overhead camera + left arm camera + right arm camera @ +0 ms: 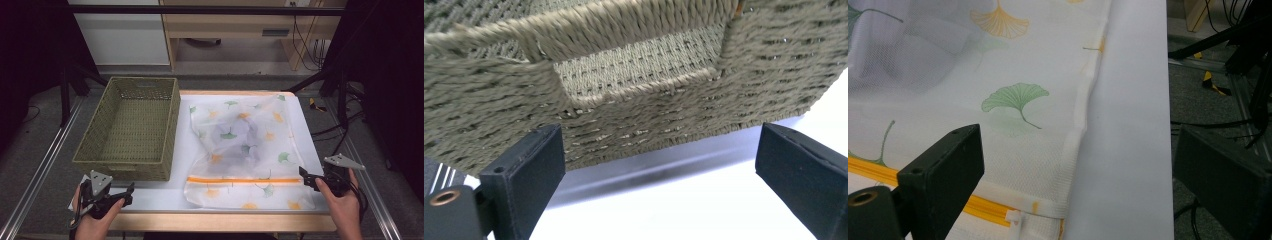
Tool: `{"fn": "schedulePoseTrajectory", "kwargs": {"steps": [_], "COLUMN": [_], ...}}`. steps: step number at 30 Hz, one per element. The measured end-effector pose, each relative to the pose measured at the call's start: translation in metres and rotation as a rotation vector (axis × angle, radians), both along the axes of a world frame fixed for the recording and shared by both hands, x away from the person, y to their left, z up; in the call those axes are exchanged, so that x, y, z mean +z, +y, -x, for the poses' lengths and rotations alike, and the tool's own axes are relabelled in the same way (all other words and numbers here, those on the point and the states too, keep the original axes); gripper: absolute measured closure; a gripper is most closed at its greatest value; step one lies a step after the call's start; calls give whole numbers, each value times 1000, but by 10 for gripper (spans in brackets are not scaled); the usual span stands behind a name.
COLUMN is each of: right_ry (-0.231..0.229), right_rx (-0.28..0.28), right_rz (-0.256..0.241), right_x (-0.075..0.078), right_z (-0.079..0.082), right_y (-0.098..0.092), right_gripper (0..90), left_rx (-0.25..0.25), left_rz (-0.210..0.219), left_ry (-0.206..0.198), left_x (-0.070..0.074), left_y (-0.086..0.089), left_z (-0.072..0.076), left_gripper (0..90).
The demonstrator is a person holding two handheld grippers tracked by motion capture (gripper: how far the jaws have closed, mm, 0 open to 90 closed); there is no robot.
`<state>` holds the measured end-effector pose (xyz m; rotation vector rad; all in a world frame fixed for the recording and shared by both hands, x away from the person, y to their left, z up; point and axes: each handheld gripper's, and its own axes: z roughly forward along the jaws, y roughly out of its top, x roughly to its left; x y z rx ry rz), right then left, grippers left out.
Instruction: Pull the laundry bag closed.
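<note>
Mesh bag (pixel 245 150), both grippers open, empty

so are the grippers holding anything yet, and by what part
Nothing is held. The left gripper is open before the basket; the right gripper is open beside the bag.

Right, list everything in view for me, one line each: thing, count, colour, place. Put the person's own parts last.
basket: one, olive green woven, left half of the table, nothing inside it.
mesh bag: one, white with green and orange leaf print and an orange zip, right half of the table, lying flat beside the basket with something dark showing faintly through it.
table: one, white top with a pale wood edge, under both.
shelf unit: one, pale wood, on the floor beyond the table.
left gripper: one, black, near left corner, open, aimed at the basket's near wall.
right gripper: one, black, near right corner, open, by the bag's zip end.
hands: two, one on each gripper.
</note>
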<state>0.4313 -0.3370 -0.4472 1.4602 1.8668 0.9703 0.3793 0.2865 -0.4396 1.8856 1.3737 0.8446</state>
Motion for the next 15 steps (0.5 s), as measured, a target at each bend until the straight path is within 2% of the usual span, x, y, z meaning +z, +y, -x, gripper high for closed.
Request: {"fn": "schedulePoseTrajectory", "kwargs": {"steps": [8,12,15], "right_ry": [42,96,137], "right_rx": [13,40,41], "right_rz": [-2,1,9], "right_x": [-8,-16,-21], "right_z": [-3,-5,-5], "right_y": [-1,-1,-2], "right_gripper": [69,70,71], "left_rx": [-21,-39,-43], "left_rz": [-10,-32,-32], "left_ry": [25,32,38], "left_x": [-6,-10,-11], "left_y": [1,1,1], "left_z": [-1,-2,-3], "left_gripper": [56,54,53]}}
